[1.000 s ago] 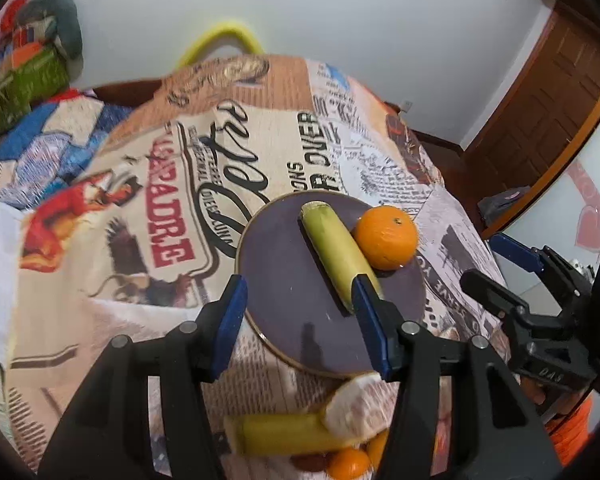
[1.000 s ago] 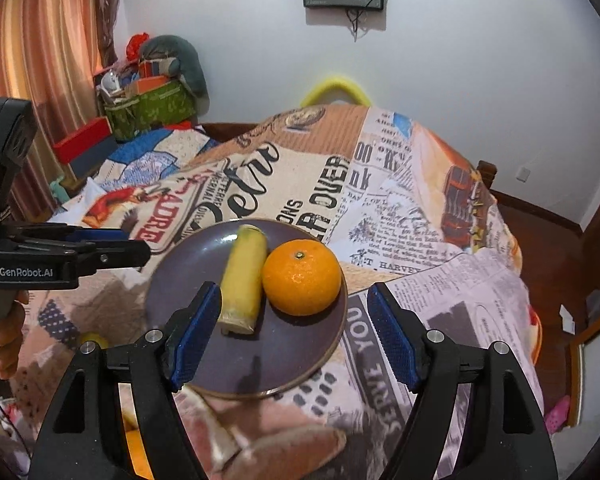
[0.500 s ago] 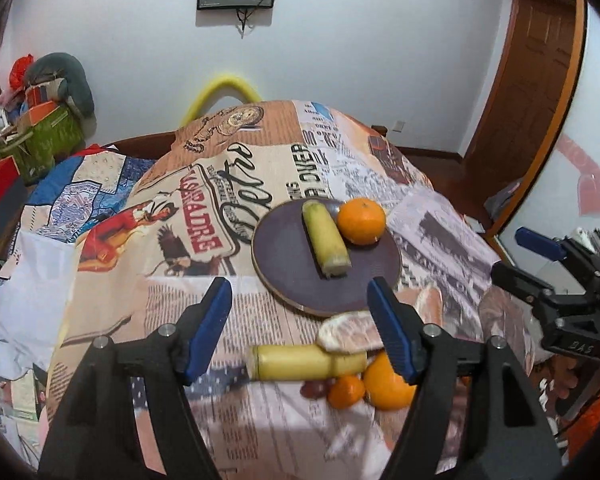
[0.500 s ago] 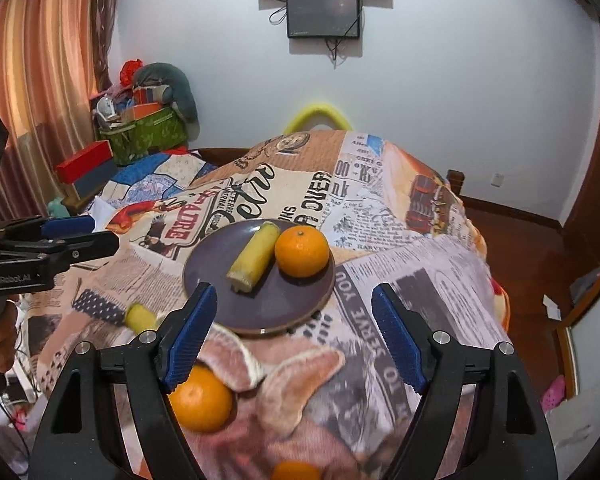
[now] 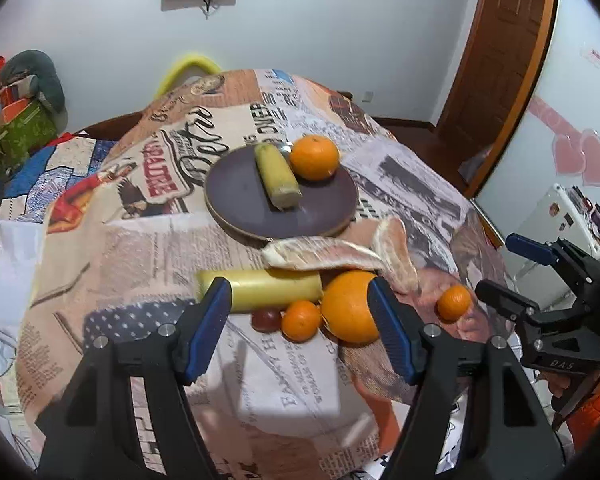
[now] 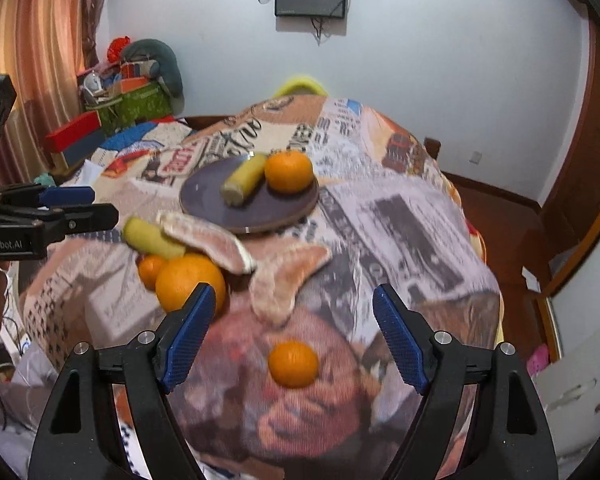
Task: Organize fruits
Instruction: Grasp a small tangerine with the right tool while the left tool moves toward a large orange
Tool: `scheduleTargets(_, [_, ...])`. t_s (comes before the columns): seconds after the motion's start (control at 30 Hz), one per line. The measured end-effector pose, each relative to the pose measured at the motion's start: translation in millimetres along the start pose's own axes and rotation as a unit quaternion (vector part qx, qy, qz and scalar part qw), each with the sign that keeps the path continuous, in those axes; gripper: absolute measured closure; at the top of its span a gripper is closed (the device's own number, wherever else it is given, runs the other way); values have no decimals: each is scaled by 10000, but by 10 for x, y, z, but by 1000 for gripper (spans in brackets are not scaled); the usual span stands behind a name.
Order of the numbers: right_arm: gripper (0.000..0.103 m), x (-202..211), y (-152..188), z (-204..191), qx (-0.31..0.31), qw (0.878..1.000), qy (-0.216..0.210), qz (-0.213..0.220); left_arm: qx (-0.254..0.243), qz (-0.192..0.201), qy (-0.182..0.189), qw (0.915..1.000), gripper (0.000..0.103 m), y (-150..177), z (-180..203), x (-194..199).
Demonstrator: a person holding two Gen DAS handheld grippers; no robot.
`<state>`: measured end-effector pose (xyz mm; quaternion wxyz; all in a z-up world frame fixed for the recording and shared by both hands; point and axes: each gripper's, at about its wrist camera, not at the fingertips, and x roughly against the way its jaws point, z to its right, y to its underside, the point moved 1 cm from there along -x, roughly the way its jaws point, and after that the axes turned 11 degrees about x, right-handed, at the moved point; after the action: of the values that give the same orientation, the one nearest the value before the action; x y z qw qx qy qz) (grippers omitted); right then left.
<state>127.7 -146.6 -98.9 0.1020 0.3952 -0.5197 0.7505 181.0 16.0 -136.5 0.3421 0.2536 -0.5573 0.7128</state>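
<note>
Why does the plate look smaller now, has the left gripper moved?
Yes. The left gripper has pulled back from the plate; its open jaws now frame the loose fruit nearer the table edge.

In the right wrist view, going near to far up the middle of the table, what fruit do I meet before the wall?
Small orange alone between the open tool's fingers, then the peel piece, then the plate holding a banana piece and an orange.

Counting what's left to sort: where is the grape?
In the left wrist view the grape lies on the tablecloth, just below the loose banana piece and touching the small tangerine on its right.
</note>
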Motion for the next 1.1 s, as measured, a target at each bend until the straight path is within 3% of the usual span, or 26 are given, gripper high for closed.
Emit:
scheduleTargets(0.2, [29,-75,232,22,-140,9996,-142,-212,-85,-238,145,9996,33,158,137,-171])
scheduleTargets(0.47, [56,-239,438,112,-430,9968,-385,-549,-352,-523,243,9977,33,271,356,-402])
scheduleTargets(0.77, [67,-276,481,59,-553,9926,-937,-531,-445,-757,235,9959,33,269,472,-582])
scheduleTargets(0.87, [69,-301,479,31,-521,9920,-1020,-540,-310,-919,199,9951,35,280,451,-662])
scheduleTargets(1.1, [69,-317,476,43,-549,9910,-1095,-534,-341,-857,-25,9957,35,294,479,-722])
